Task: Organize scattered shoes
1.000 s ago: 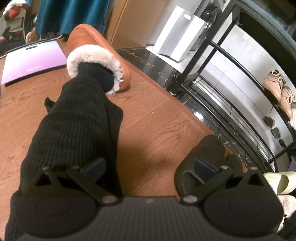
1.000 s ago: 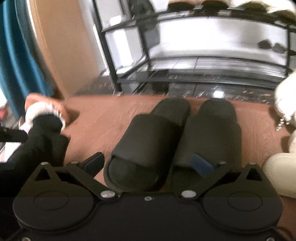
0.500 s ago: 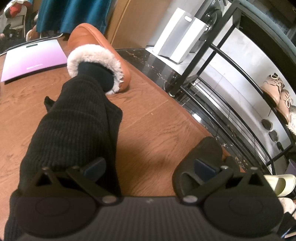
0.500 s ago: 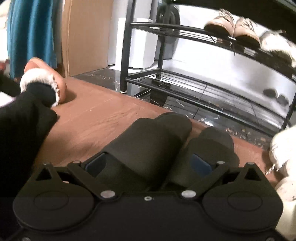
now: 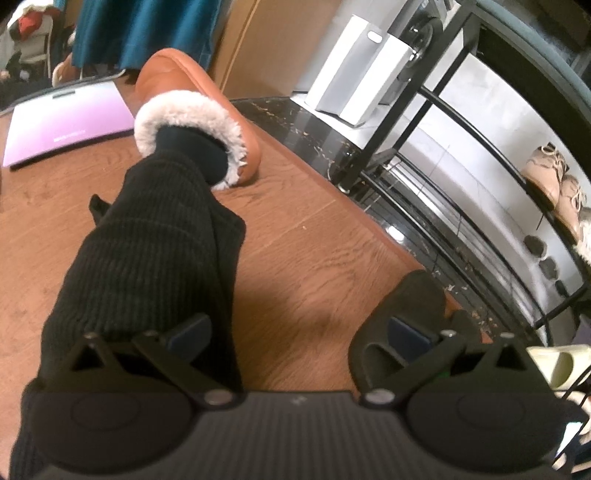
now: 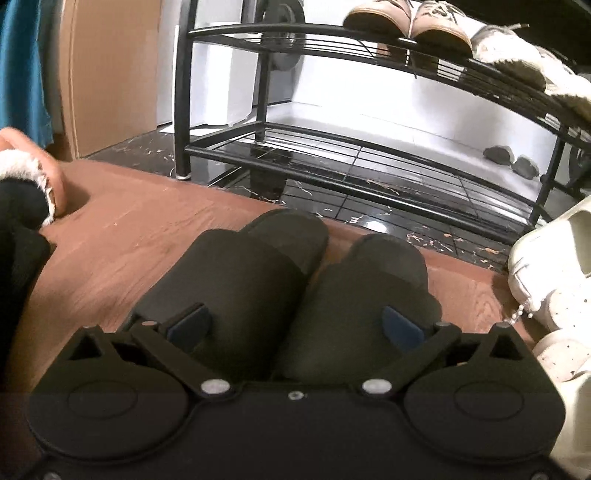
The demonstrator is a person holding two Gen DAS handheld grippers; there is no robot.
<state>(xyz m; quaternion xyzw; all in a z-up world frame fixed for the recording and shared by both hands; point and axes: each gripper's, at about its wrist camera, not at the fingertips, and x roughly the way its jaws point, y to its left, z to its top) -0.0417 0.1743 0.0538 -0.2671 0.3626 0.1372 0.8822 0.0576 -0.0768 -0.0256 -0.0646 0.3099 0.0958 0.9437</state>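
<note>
Beyond my right fingers stands the black shoe rack [image 6: 369, 181], its lower shelf bare ahead of the tips and its upper shelf carrying a pair of tan sneakers [image 6: 410, 18] and a fluffy grey pair [image 6: 524, 62] further to the right. The brown wooden floor [image 5: 314, 266] runs under both sets of fingers up to a strip of dark tile in front of the rack. A leg in black knit trousers [image 5: 147, 266] stretches forward past my left fingers' left tip, ending in an orange fur-lined slipper [image 5: 192, 122] well ahead of it. My right gripper [image 6: 293, 326] is spread wide, its fingers straddling a pair of black slippers [image 6: 295, 284] that lie side by side on the floor with toes toward the rack; the two blue pads sit over the outer edges of the pair, and I cannot tell whether they touch. My left gripper [image 5: 297, 334] is also spread wide and holds nothing, its right finger [image 5: 406, 330] over one black slipper. White shoes [image 6: 554, 280] lie just right of my right fingers. A pink scale [image 5: 66, 122] rests on the floor far ahead on the left.
</note>
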